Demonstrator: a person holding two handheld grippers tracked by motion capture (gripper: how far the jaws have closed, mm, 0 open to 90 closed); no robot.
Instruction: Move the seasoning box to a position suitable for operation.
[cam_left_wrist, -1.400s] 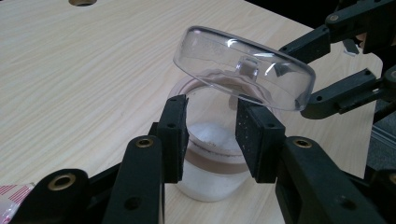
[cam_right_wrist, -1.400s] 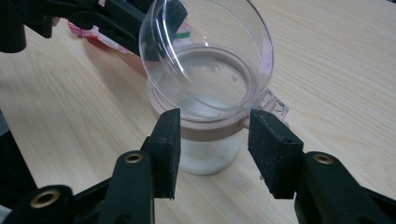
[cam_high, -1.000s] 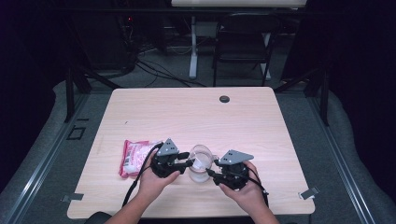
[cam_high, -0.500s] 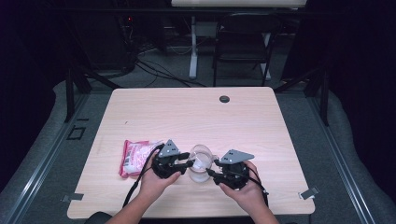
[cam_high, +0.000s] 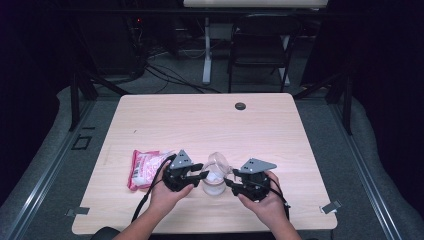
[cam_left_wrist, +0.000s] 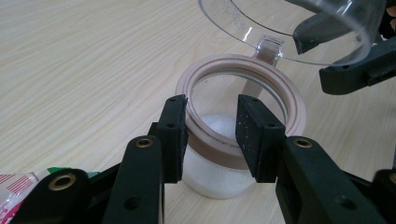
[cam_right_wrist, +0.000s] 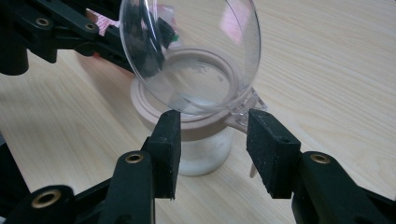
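Note:
A clear jar (cam_high: 214, 186) with a tan rim (cam_left_wrist: 292, 116) stands near the table's front edge, with white powder (cam_left_wrist: 219, 126) in its bottom. Its clear domed lid (cam_high: 218, 162) is tipped up and back on a hinge (cam_right_wrist: 243, 112). My left gripper (cam_high: 202, 176) is at the jar's left side, open. In the left gripper view (cam_left_wrist: 212, 133) its pads sit close against the near part of the rim. My right gripper (cam_high: 230, 181) is at the jar's right side, also open. Its pads (cam_right_wrist: 271, 149) stand either side of the jar (cam_right_wrist: 203, 154) just below the lid (cam_right_wrist: 196, 46).
A pink and white packet (cam_high: 145, 168) lies on the table (cam_high: 165, 120) left of my left hand, and its corner (cam_left_wrist: 18, 186) also appears in the left gripper view. A black round plug (cam_high: 240, 106) sits near the far edge. A chair (cam_high: 260, 45) stands beyond the table.

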